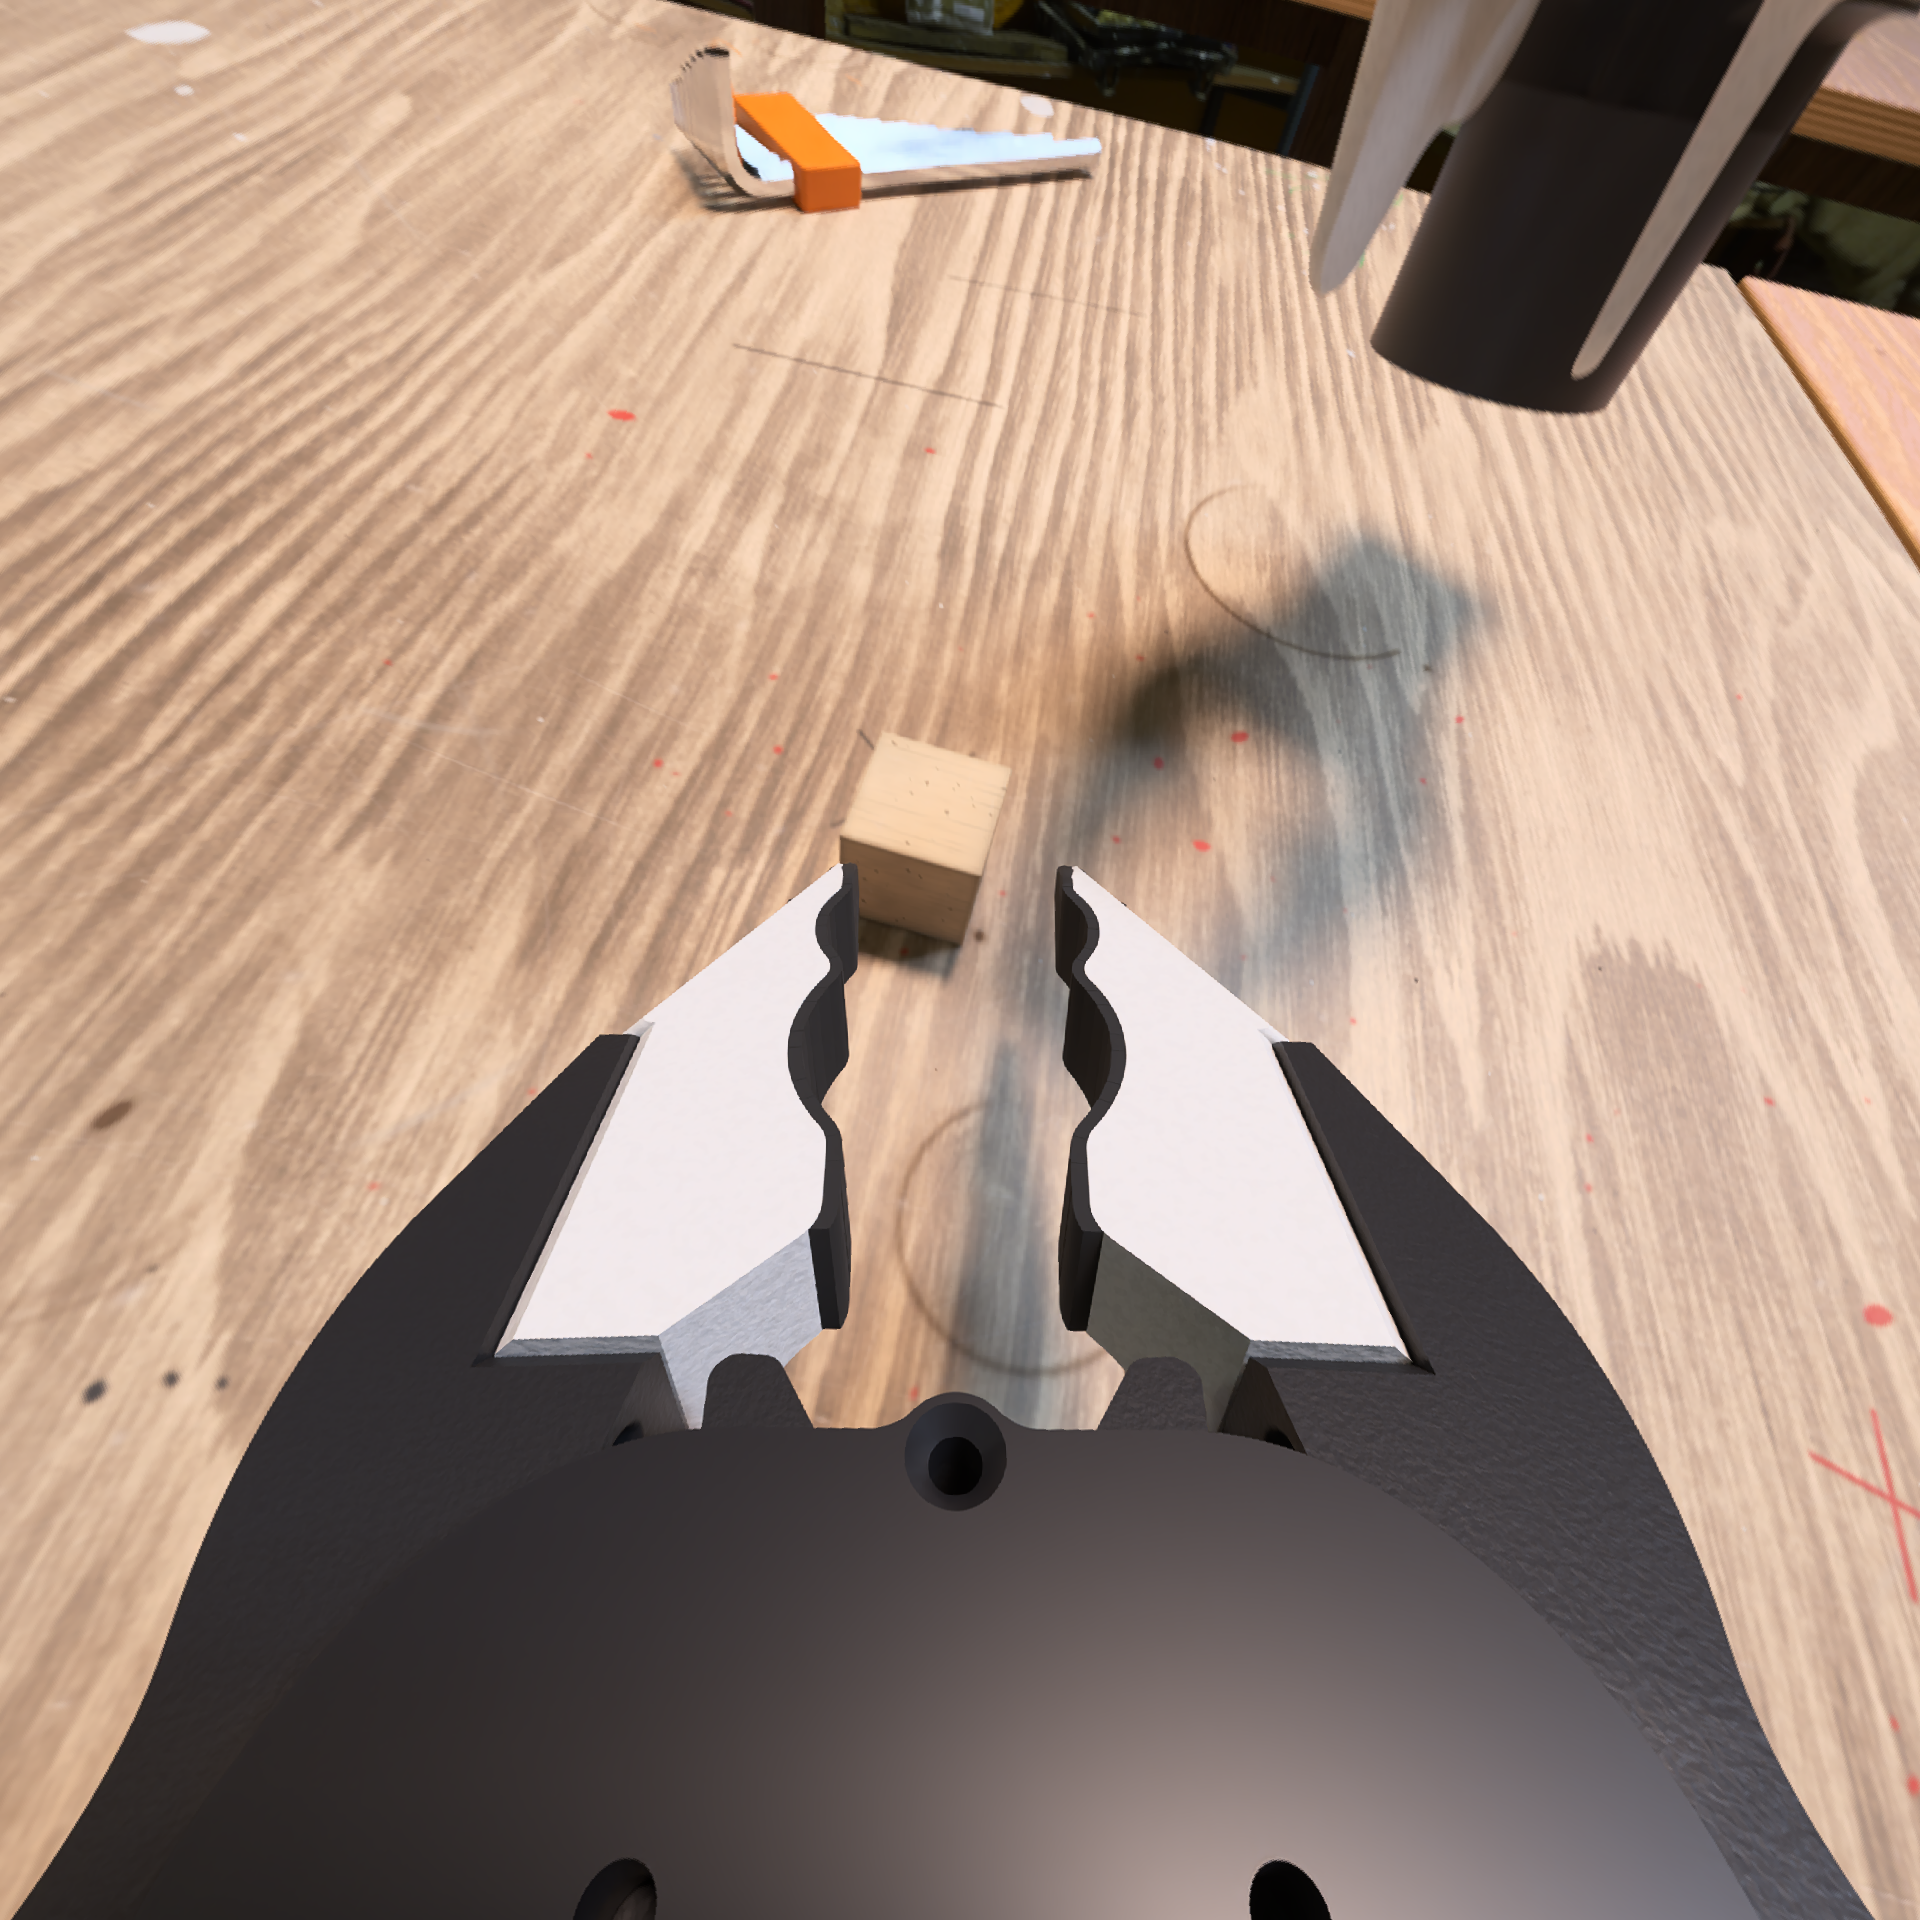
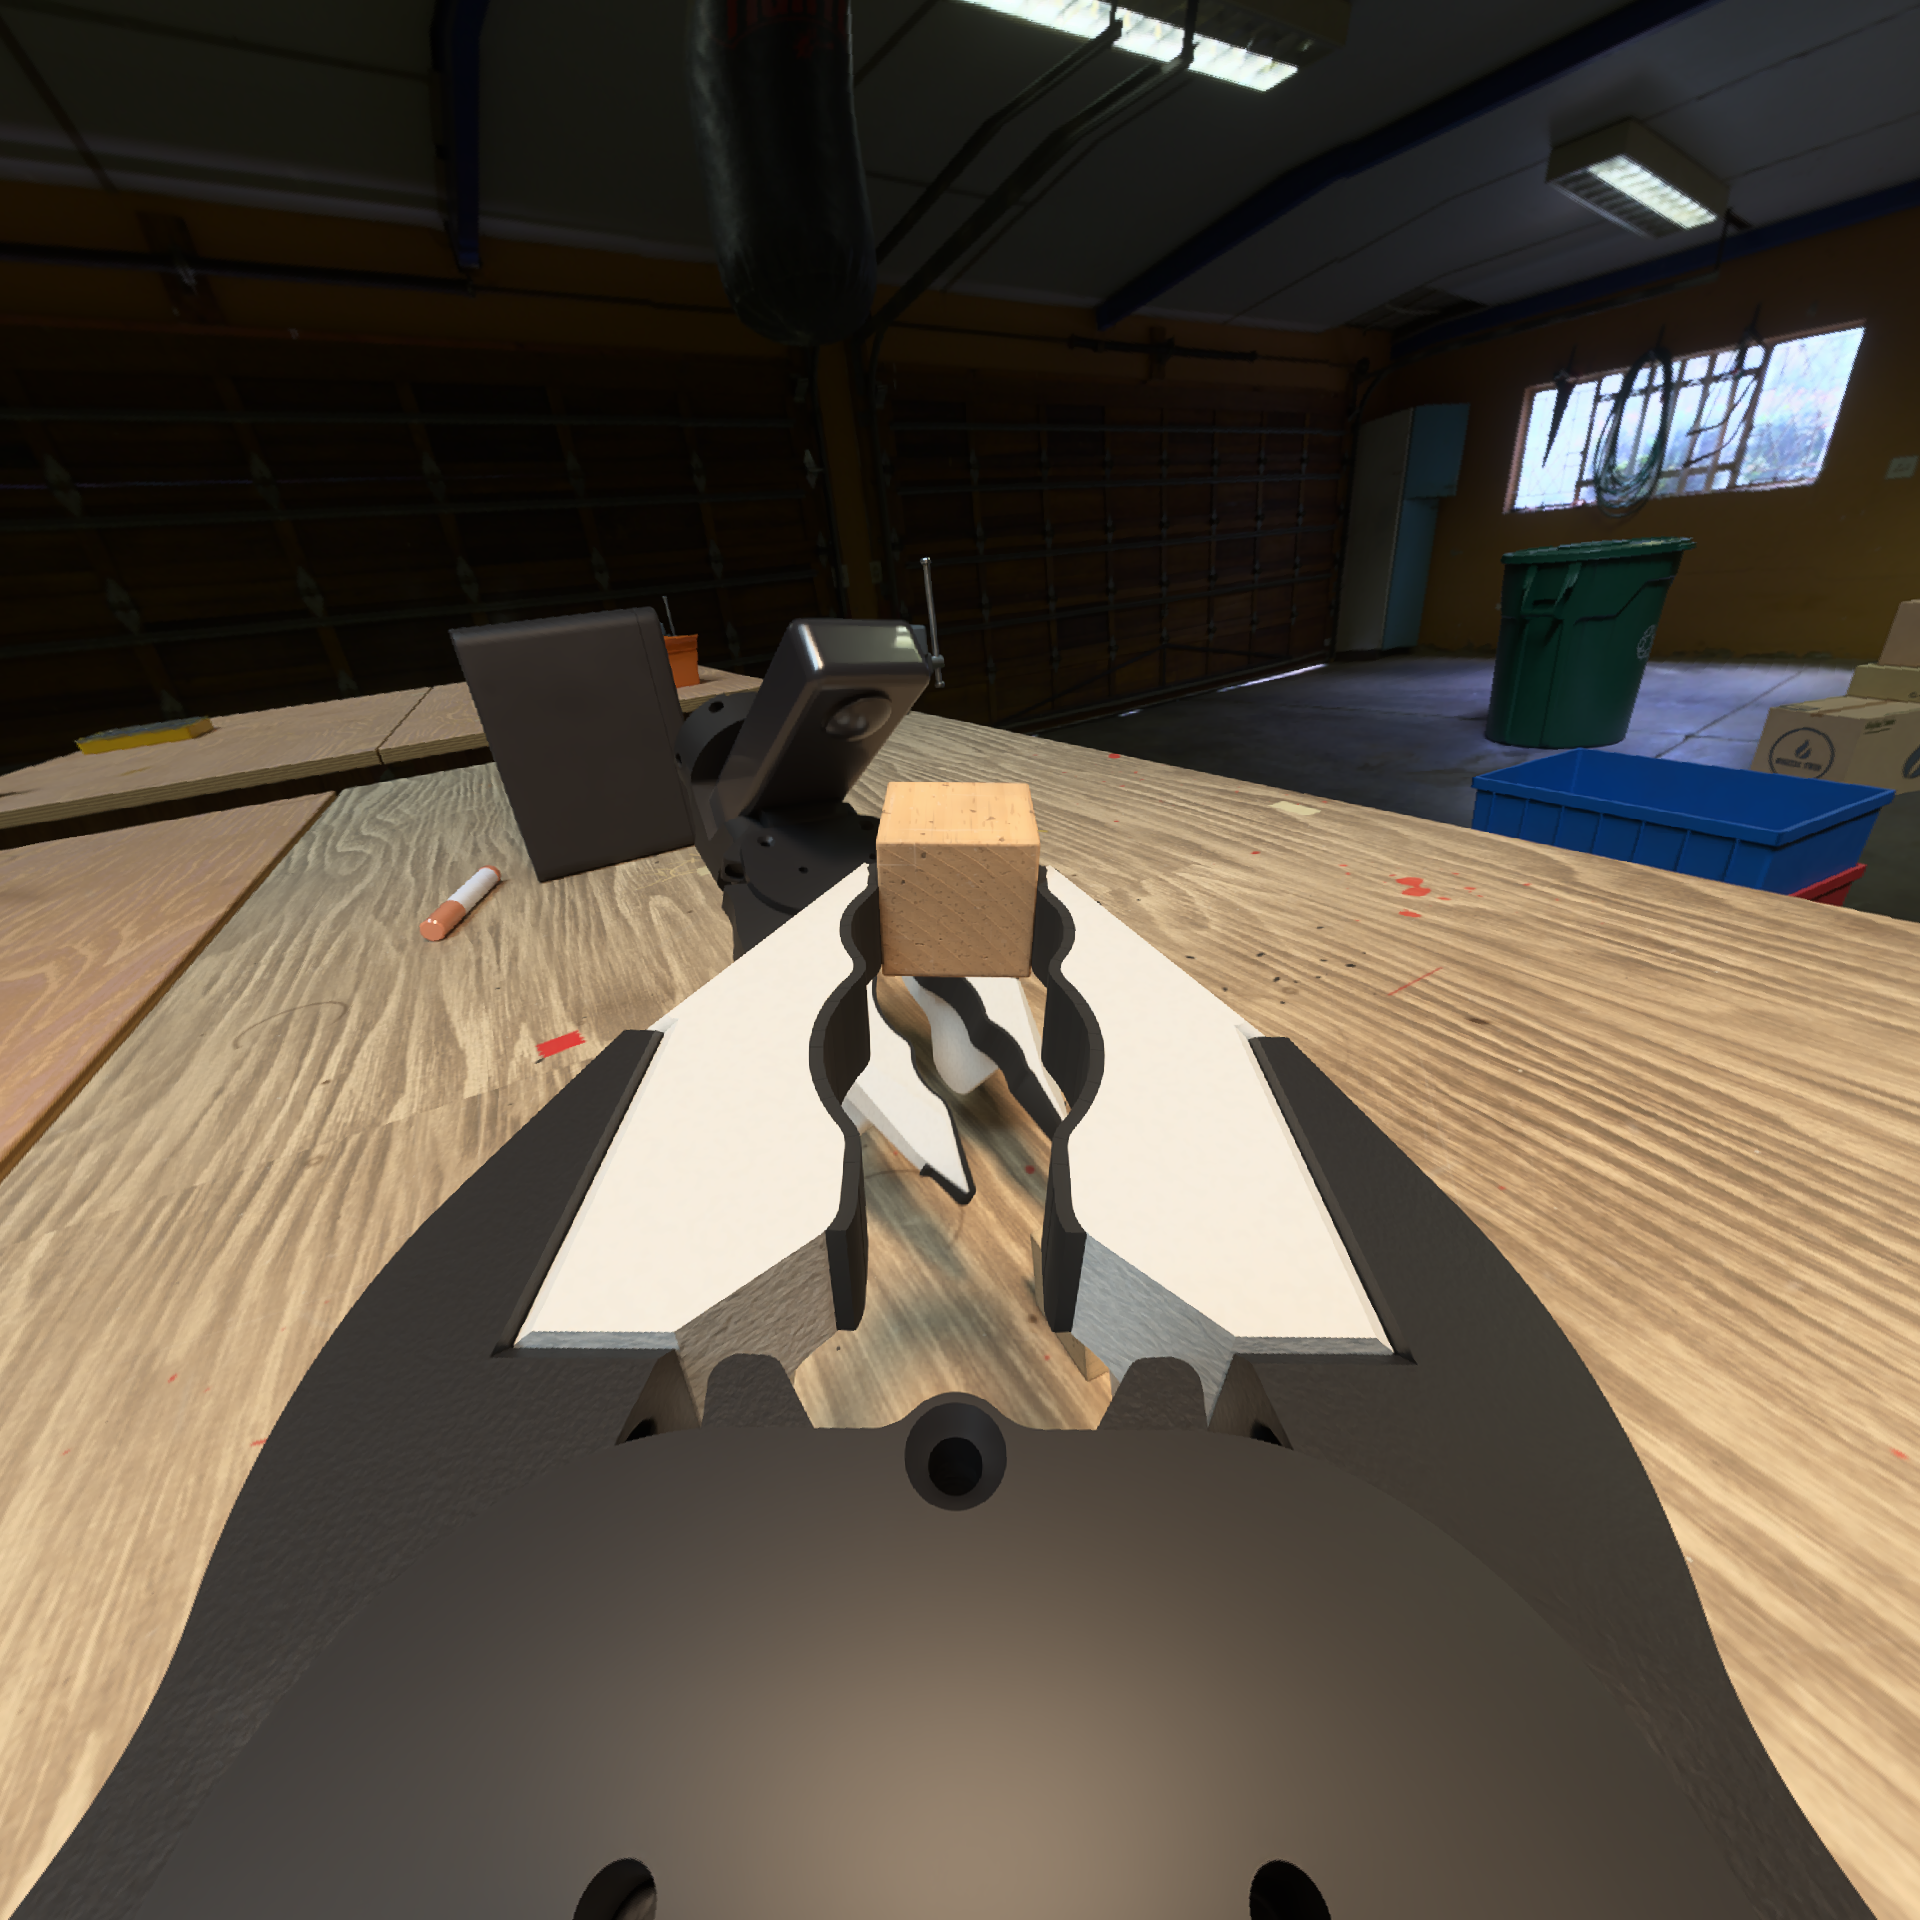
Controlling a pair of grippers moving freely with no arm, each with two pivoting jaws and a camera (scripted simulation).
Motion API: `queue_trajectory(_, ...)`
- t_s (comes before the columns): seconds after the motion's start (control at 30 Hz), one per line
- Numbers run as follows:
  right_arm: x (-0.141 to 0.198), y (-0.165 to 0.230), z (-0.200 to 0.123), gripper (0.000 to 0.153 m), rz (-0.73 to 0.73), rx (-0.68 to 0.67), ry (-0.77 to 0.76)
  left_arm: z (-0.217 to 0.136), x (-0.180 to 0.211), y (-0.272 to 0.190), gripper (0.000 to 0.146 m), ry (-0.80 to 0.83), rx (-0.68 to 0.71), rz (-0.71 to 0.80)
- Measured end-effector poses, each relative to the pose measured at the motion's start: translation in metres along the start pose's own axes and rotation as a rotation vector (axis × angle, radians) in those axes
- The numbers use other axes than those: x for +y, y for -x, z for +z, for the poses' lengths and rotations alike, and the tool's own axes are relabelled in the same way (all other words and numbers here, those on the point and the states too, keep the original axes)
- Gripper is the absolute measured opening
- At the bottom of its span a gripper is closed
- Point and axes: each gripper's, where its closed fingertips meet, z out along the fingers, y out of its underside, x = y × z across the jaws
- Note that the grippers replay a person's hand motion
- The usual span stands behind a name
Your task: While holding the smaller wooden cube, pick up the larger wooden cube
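Reaching step: smaller wooden cube (image 2: 957, 879) is clamped at the right gripper (image 2: 957, 914) tips, aloft. Left gripper (image 1: 956, 883), parted and empty, is aimed at larger wooden cube (image 1: 924, 834) on the workbench (image 1: 416, 520); straddling and closing are judged required.

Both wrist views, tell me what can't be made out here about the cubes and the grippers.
- Left wrist view: the right gripper is cut off by the top edge; its fingertips and any load are out of frame.
- Right wrist view: the held cube hides most of the left gripper beyond.
- The cubes never share a view, so which is larger stays unclear.
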Motion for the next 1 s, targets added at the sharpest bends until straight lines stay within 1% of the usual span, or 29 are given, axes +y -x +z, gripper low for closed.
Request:
queue_trajectory(0.13,0.001,-0.001,0.001,0.028,0.025,-0.011,0.001,0.007,0.019,-0.007,0.039,0.072,0.041,0.0)
queue_trajectory(0.2,0.001,-0.001,0.001,0.028,0.037,-0.019,-0.003,0.007,0.021,-0.011,0.038,0.083,0.053,-0.003)
queue_trajectory(0.3,0.002,-0.001,0.002,0.028,0.037,-0.02,0.006,0.005,0.019,-0.025,0.03,0.054,0.101,0.024)
queue_trajectory(0.33,0.002,0.0,0.002,0.028,0.037,-0.022,0.005,0.004,0.019,-0.03,0.03,0.051,0.124,0.039)
queue_trajectory(0.4,0.003,0.0,0.002,0.028,0.041,-0.027,0.003,0.005,0.022,-0.033,0.031,0.064,0.112,0.064)
queue_trajectory(0.5,0.002,-0.001,0.002,0.028,0.038,-0.019,0.001,0.004,0.022,-0.025,0.033,0.069,0.046,0.081)
queue_trajectory(0.57,0.0,0.0,0.001,0.028,0.04,-0.021,-0.01,0.003,0.022,-0.009,0.04,0.07,-0.052,0.094)
queue_trajectory(0.63,-0.002,0.001,0.0,0.028,0.042,-0.029,-0.019,0.003,0.023,0.006,0.055,0.082,-0.145,0.11)
queue_trajectory(0.7,-0.003,0.002,0.0,0.028,0.043,-0.041,-0.022,0.007,0.022,0.011,0.07,0.091,-0.14,0.122)
queue_trajectory(0.73,-0.002,0.002,0.0,0.028,0.045,-0.045,-0.019,0.01,0.02,0.013,0.074,0.099,-0.129,0.143)
queue_trajectory(0.83,0.001,0.002,0.001,0.028,0.05,-0.051,-0.009,0.021,0.017,0.02,0.079,0.128,-0.123,0.258)
queue_trajectory(1.0,0.0,0.006,0.001,0.028,0.051,-0.072,-0.012,0.039,0.016,0.015,0.078,0.18,0.004,0.337)
